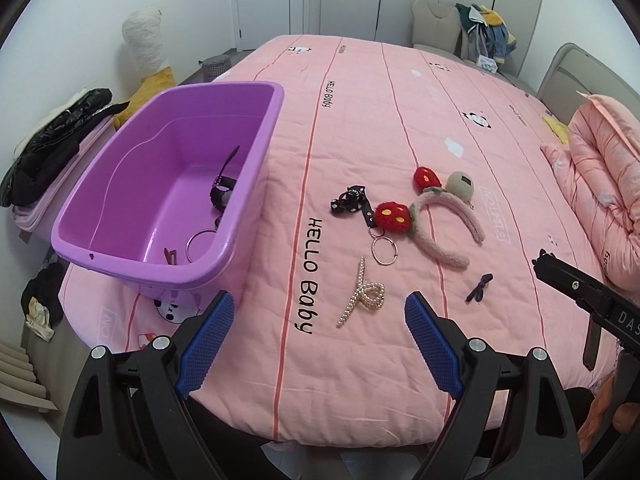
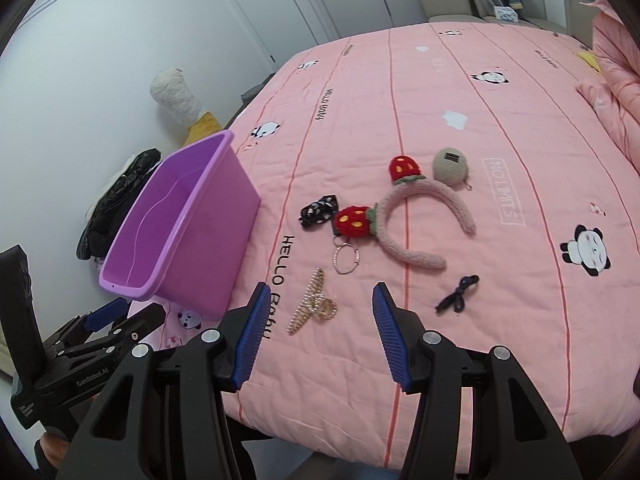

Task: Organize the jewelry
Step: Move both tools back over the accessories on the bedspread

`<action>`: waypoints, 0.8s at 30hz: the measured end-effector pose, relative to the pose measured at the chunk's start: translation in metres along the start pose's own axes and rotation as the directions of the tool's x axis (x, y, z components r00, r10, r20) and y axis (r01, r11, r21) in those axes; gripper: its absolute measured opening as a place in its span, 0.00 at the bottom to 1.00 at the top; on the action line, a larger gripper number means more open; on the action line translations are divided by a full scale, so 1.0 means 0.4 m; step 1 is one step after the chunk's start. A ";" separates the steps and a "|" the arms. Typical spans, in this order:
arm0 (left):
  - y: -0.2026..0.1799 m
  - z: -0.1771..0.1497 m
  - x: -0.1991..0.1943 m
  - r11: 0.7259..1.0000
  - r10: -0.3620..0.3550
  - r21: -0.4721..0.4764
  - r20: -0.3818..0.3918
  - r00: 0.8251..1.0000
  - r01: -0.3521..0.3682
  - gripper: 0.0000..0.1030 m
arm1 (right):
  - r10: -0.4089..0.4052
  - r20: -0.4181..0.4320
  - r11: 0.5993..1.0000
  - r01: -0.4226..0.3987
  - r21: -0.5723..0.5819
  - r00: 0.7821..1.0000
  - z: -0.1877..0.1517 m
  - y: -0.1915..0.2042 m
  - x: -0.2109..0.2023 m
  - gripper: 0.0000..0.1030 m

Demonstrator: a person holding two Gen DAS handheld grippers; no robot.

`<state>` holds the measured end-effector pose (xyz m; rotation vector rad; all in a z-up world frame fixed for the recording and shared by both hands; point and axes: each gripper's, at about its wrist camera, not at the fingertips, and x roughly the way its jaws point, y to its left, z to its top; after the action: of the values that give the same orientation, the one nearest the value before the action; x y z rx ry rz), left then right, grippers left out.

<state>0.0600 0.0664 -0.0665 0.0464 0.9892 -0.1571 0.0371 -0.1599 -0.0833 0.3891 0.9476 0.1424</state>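
A purple bin (image 1: 140,184) (image 2: 208,216) stands on the left of the pink bed cover, holding a black watch (image 1: 222,194) and a metal ring (image 1: 198,246). Loose on the cover lie a pearl claw clip (image 1: 362,296) (image 2: 314,306), a thin hoop (image 1: 385,250) (image 2: 346,258), a fuzzy pink strawberry headband (image 1: 434,248) (image 2: 432,190), a black dotted bow (image 1: 350,200) (image 2: 318,210), a small dark bow (image 1: 479,287) (image 2: 458,294) and a round beige pouch (image 1: 460,186) (image 2: 451,162). My left gripper (image 1: 320,304) hangs wide open short of the clip. My right gripper (image 2: 320,292) is open and empty, also just short of the clip.
A folded pink quilt (image 1: 600,184) is piled at the bed's right side. A black jacket (image 1: 52,148) lies on a low box left of the bed, with a plush toy (image 1: 146,40) behind it. The bed's front edge runs just under both grippers.
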 end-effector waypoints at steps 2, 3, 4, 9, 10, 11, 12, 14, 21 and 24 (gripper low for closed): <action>-0.008 -0.007 0.007 1.000 -0.006 0.004 -0.005 1.000 0.006 0.83 | -0.012 0.004 1.000 0.012 0.010 1.000 -0.008 -0.019 -0.004 0.49; -0.008 -0.014 0.012 1.000 -0.011 0.006 -0.010 1.000 0.011 0.83 | -0.016 0.003 1.000 0.016 0.014 1.000 -0.011 -0.027 -0.005 0.49; -0.010 -0.021 0.018 1.000 -0.012 0.008 -0.016 1.000 0.013 0.83 | -0.024 0.002 1.000 0.024 0.019 1.000 -0.016 -0.037 -0.005 0.49; -0.013 -0.058 0.058 1.000 -0.002 0.015 -0.052 0.999 0.003 0.83 | -0.053 -0.006 0.998 0.053 0.036 0.999 -0.043 -0.083 0.003 0.49; -0.013 -0.065 0.068 1.000 -0.001 0.013 -0.060 0.998 0.002 0.83 | -0.061 -0.007 0.997 0.061 0.039 0.998 -0.049 -0.092 0.005 0.49; -0.012 -0.071 0.078 1.000 -0.002 0.009 -0.068 0.998 0.002 0.83 | -0.070 -0.010 0.997 0.070 0.044 0.998 -0.056 -0.102 0.008 0.50; -0.012 -0.077 0.087 1.000 -0.001 0.005 -0.073 0.997 0.001 0.83 | -0.076 -0.014 0.996 0.077 0.047 0.997 -0.062 -0.111 0.011 0.49; -0.016 -0.088 0.107 1.000 0.005 0.003 -0.086 0.996 -0.005 0.83 | -0.093 -0.028 0.994 0.094 0.058 0.995 -0.076 -0.135 0.024 0.49; -0.048 -0.102 0.174 1.000 0.004 0.014 -0.122 0.993 -0.002 0.83 | -0.142 -0.058 0.986 0.147 0.084 0.988 -0.106 -0.207 0.066 0.49; -0.064 -0.100 0.204 1.000 -0.001 0.024 -0.135 0.991 0.004 0.83 | -0.154 -0.065 0.983 0.160 0.096 0.986 -0.110 -0.233 0.088 0.54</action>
<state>0.0667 0.0364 -0.1557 0.0785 1.1222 -0.1694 0.0169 -0.2240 -0.1689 0.4032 1.0410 -0.0384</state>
